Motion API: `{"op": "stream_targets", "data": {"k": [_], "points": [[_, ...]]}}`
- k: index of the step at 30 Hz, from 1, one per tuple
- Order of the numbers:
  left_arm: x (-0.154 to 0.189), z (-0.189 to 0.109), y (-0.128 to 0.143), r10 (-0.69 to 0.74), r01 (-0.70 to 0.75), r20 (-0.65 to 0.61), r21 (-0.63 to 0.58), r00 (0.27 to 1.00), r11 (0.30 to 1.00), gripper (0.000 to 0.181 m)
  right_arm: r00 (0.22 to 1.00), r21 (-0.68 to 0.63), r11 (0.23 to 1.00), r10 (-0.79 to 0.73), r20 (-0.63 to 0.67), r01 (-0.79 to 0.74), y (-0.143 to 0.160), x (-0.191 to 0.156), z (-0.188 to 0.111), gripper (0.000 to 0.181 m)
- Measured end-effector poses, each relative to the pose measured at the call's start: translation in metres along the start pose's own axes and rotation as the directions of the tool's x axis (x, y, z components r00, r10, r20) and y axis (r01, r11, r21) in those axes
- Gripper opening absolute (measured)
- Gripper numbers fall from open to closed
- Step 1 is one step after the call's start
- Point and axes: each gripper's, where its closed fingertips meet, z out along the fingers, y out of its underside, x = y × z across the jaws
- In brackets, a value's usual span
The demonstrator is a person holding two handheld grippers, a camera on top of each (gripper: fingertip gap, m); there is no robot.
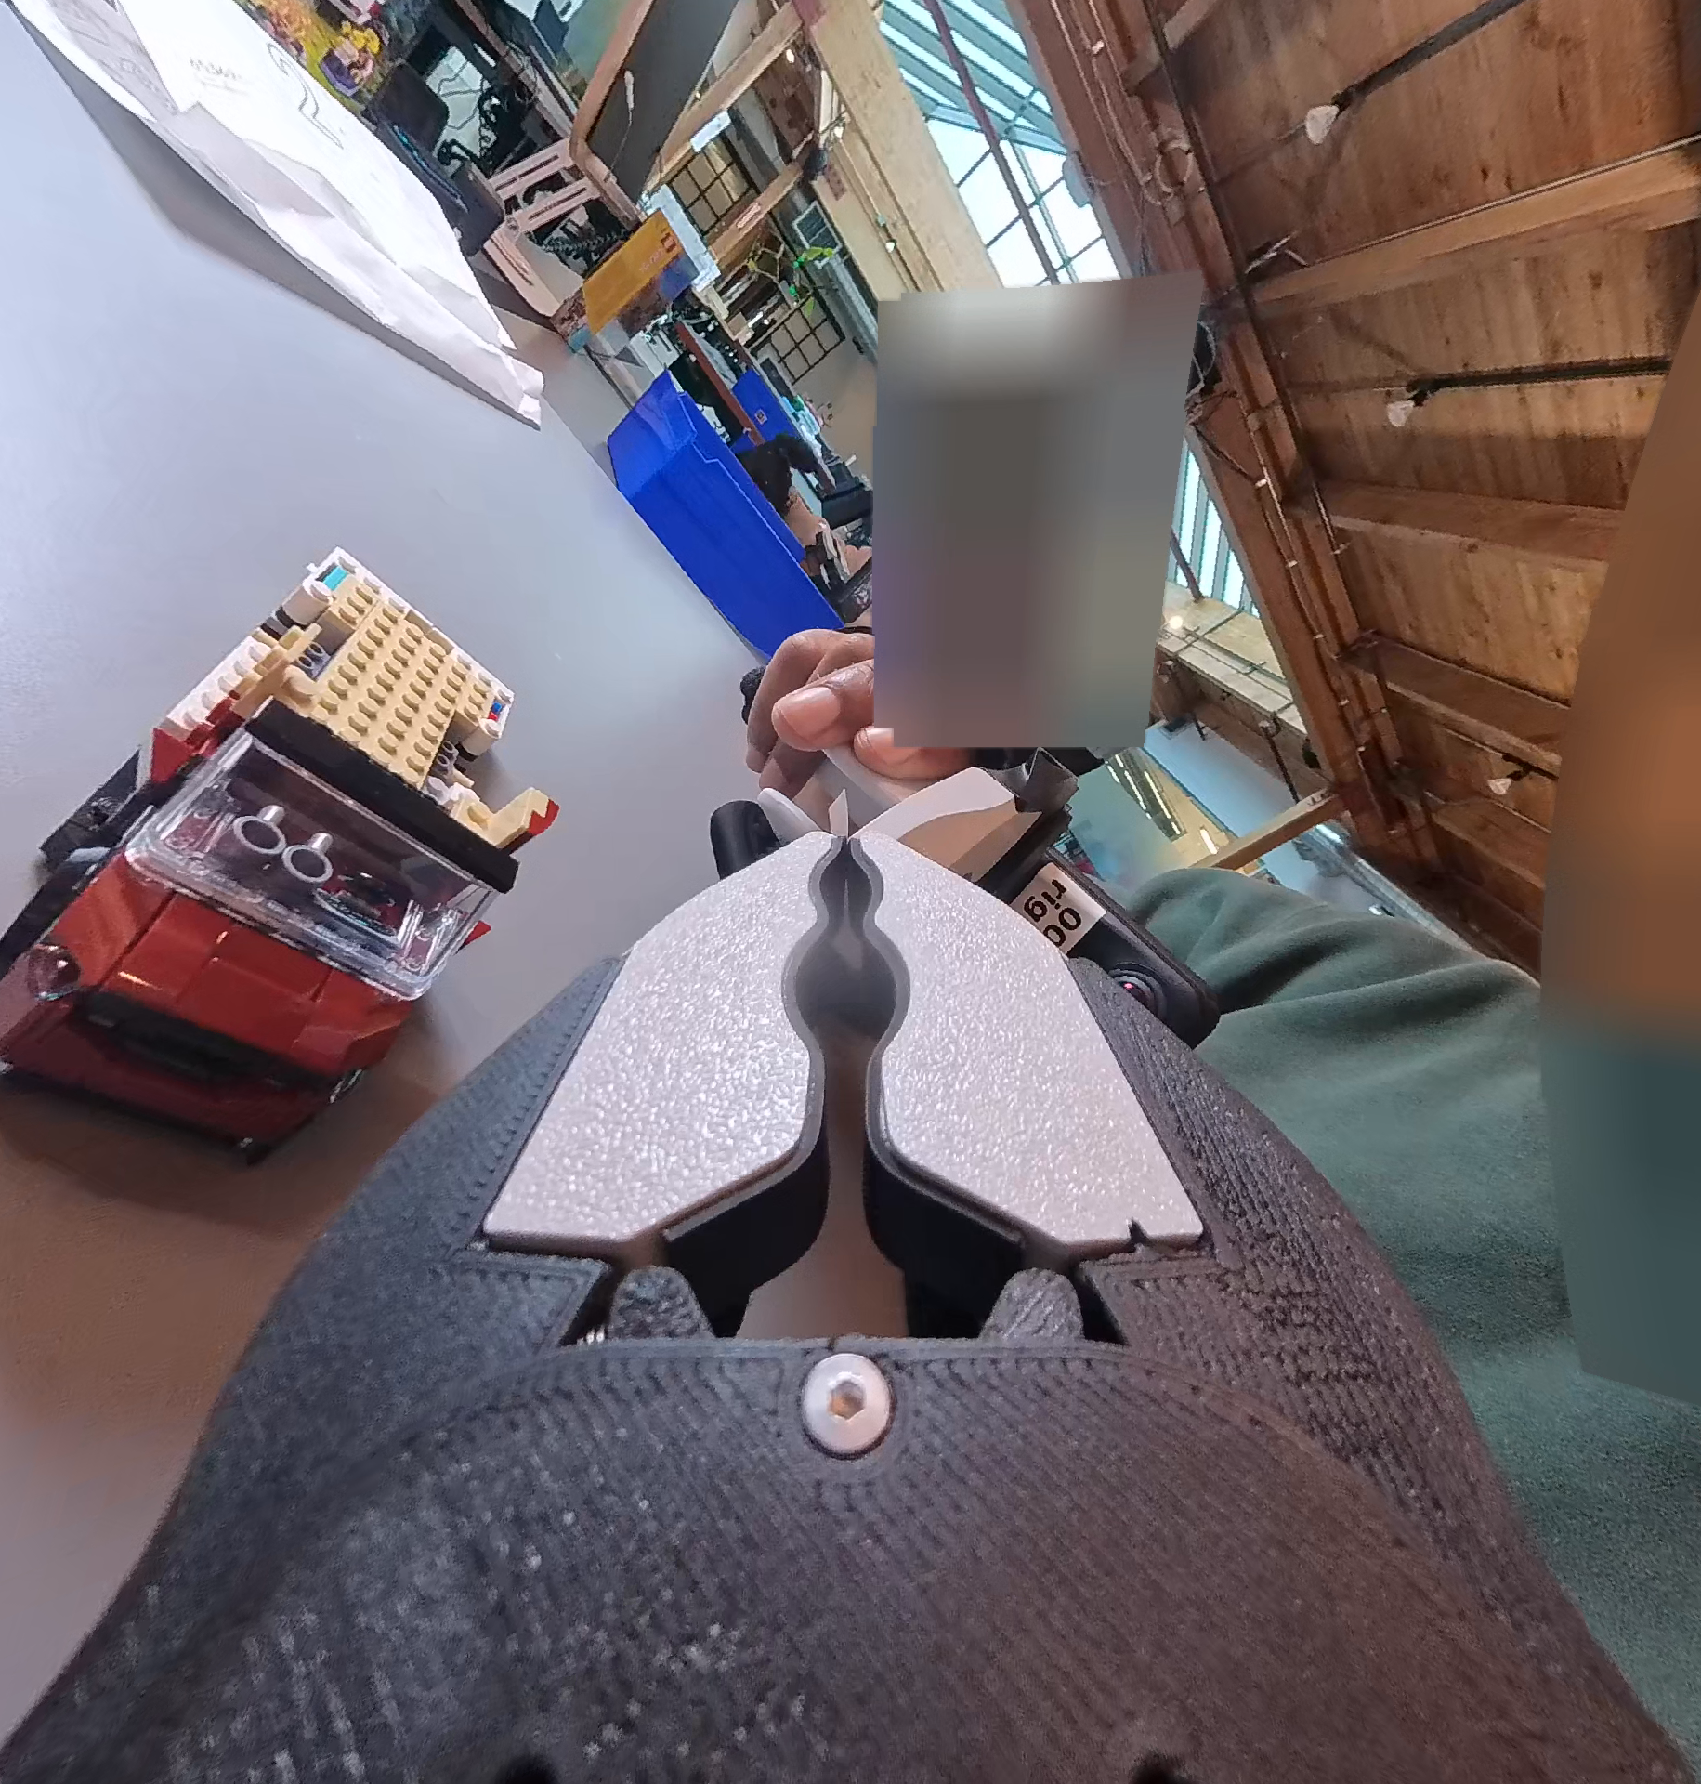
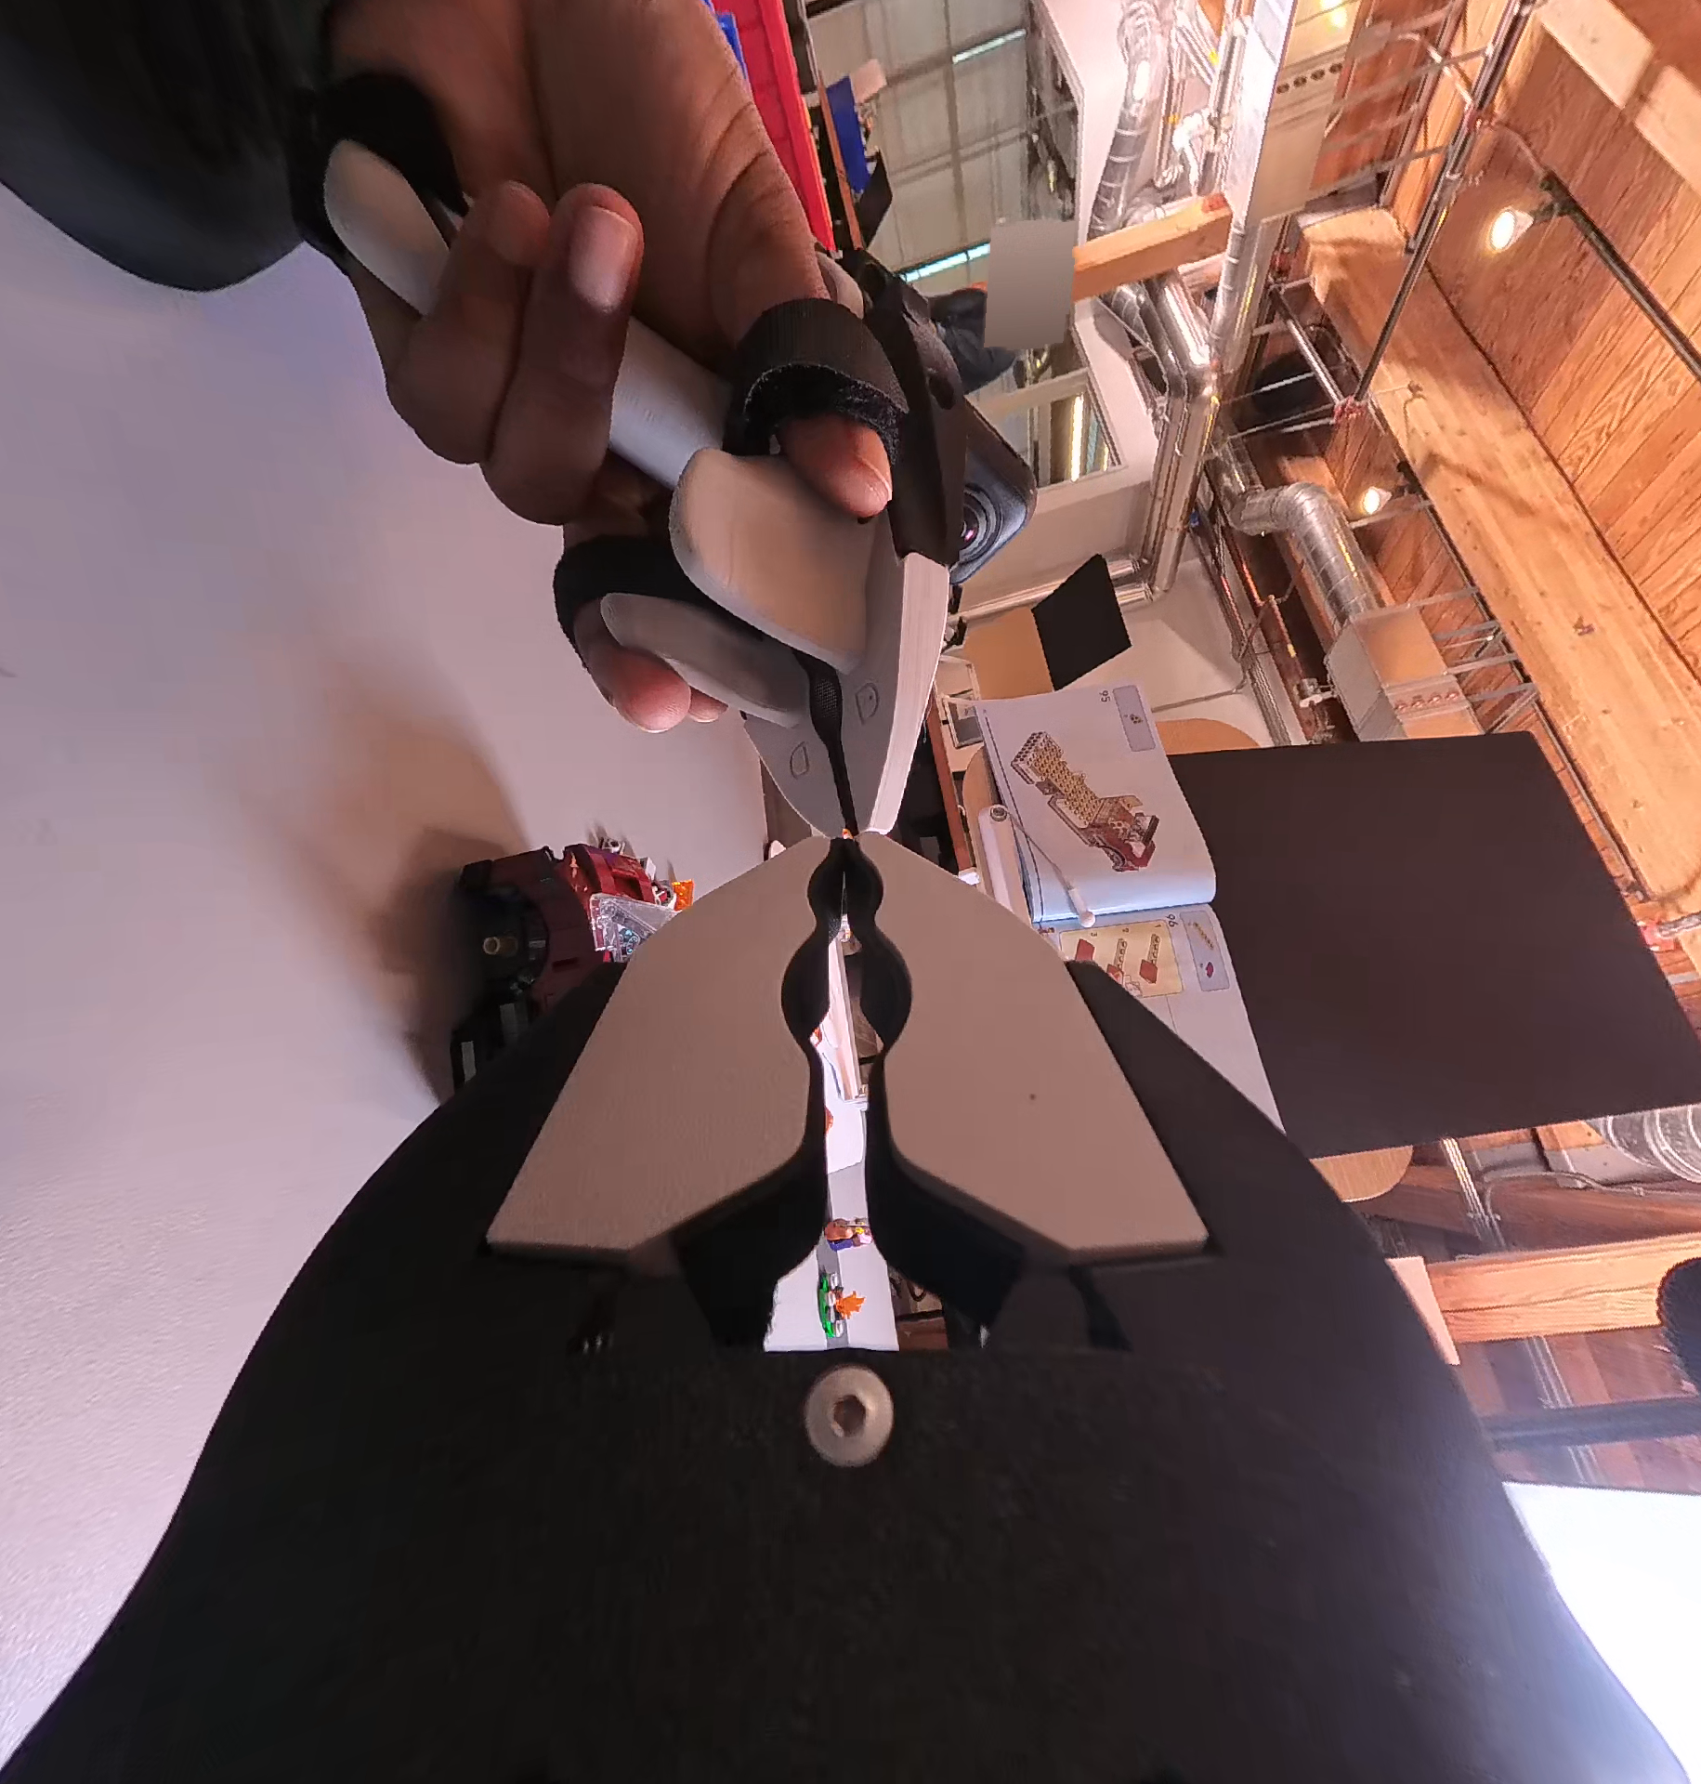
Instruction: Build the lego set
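Both hand-held grippers (image 1: 844, 850) (image 2: 851, 850) closed, empty, tip to tip; red lego van (image 1: 248, 898) stands nearby.

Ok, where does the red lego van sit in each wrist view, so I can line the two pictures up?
Left wrist view: the red lego van stands on the grey table, left of the left gripper.
Right wrist view: the van is left of centre, partly hidden behind the right gripper.
Shared landmark: the two shut grippers' tips, meeting nose to nose.
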Motion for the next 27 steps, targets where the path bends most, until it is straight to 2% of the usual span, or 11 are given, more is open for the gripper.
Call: {"op": "stream_targets", "data": {"k": [17, 27], "points": [[0.0028, 0.0003, -0.0004, -0.001, 0.001, -0.017, 0.006, 1.0, 1.0, 0.0, 0.999, 0.011, 0.999, 0.033, -0.004, -0.033, -0.0005, 0.0031, -0.0018, 0.001], [0.0031, 0.0018, 0.0006, 0.029, -0.029, 0.0, 0.001, 1.0, 1.0, 0.0, 0.996, 0.015, 0.996, 0.084, 0.006, -0.084, -0.0008, 0.006, -0.0026, 0.013]]}}
